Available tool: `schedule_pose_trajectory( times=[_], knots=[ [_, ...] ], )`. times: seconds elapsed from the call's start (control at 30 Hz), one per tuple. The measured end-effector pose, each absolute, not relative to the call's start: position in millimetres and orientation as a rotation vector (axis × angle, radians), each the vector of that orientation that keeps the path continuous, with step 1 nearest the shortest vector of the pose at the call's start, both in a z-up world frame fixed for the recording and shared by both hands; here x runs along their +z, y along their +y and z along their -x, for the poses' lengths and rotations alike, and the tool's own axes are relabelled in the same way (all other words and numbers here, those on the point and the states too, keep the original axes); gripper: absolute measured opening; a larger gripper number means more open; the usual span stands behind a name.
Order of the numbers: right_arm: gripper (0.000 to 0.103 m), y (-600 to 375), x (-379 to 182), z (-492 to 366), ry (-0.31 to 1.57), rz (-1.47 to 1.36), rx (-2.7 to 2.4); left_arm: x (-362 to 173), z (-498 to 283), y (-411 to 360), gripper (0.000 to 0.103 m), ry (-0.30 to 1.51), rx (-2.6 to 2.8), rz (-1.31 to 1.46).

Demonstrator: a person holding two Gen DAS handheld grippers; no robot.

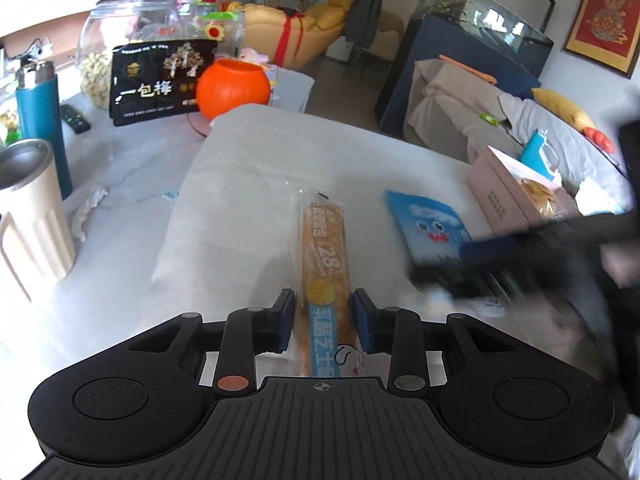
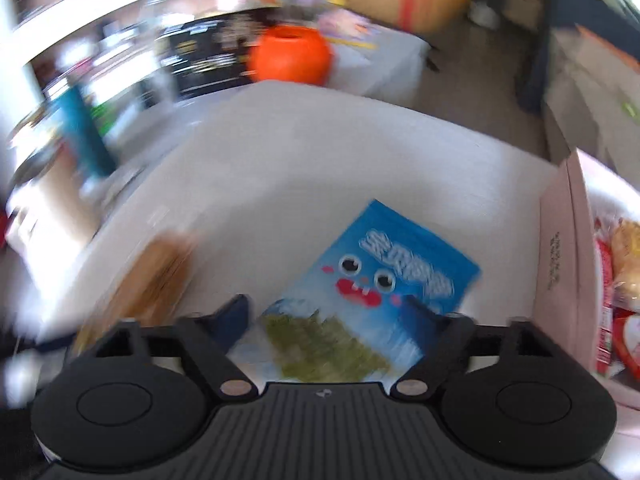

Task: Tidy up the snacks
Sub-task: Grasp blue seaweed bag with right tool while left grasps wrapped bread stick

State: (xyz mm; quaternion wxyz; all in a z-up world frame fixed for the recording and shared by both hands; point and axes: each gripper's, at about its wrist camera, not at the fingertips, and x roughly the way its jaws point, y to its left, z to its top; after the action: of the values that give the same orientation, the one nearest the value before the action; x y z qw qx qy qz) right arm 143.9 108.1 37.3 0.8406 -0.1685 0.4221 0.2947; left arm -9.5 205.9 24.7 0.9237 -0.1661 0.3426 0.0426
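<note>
- Straddling the bread pack (image 1: 325, 276), left gripper (image 1: 324, 326) fingers sit narrowly apart, both pads just beside the wrapper; grip unclear.
- Right gripper (image 2: 334, 312) spread wide over the blue snack bag (image 2: 384, 280), no hold.
- Pink box (image 2: 560, 264) at 3 o'clock.

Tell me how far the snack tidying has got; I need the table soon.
Done: some snacks already lie in the pink box. In hand: the left gripper brackets the bread stick, jaws close beside it, grip unclear; the right gripper, open, straddles the blue packet. Left: both still lie on the table.
</note>
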Motion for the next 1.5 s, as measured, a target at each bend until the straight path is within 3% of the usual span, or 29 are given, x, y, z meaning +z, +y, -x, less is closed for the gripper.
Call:
schedule_pose_trajectory(
  times=[0.03, 0.07, 0.27, 0.3, 0.33, 0.4, 0.87, 0.97, 1.5],
  knots=[
    [0.054, 99.0, 39.2, -130.2, 0.876, 0.386, 0.656, 24.9, 8.9, 202.9, 0.036, 0.705, 0.085, 0.334],
    [0.053, 89.7, 40.1, -117.4, 0.865, 0.411, 0.684, 25.6, 7.8, 199.7, 0.036, 0.706, 0.079, 0.324],
    [0.053, 31.7, 45.6, -76.2, 0.840, 0.448, 0.733, 30.1, -4.1, 180.1, 0.036, 0.708, 0.039, 0.285],
    [0.060, 25.8, 49.4, -77.7, 0.833, 0.427, 0.741, 30.4, -5.5, 176.2, 0.035, 0.709, 0.035, 0.275],
    [0.075, 21.4, 53.4, -80.1, 0.820, 0.408, 0.742, 30.1, -6.1, 173.2, 0.035, 0.712, 0.032, 0.269],
    [0.087, 17.2, 59.5, -86.4, 0.777, 0.374, 0.734, 29.2, -5.0, 169.5, 0.035, 0.714, 0.044, 0.250],
    [0.088, 72.3, 23.0, -154.0, 0.891, 0.296, 0.746, 33.0, 5.9, 176.9, 0.037, 0.710, 0.068, 0.226],
    [0.083, 66.7, 24.3, -149.2, 0.890, 0.263, 0.749, 31.8, 4.7, 175.7, 0.037, 0.714, 0.061, 0.227],
    [0.084, -74.9, 25.7, -71.2, 0.858, 0.253, 0.549, 30.7, -6.1, 153.6, 0.035, 0.736, -0.008, 0.196]
  ],
)
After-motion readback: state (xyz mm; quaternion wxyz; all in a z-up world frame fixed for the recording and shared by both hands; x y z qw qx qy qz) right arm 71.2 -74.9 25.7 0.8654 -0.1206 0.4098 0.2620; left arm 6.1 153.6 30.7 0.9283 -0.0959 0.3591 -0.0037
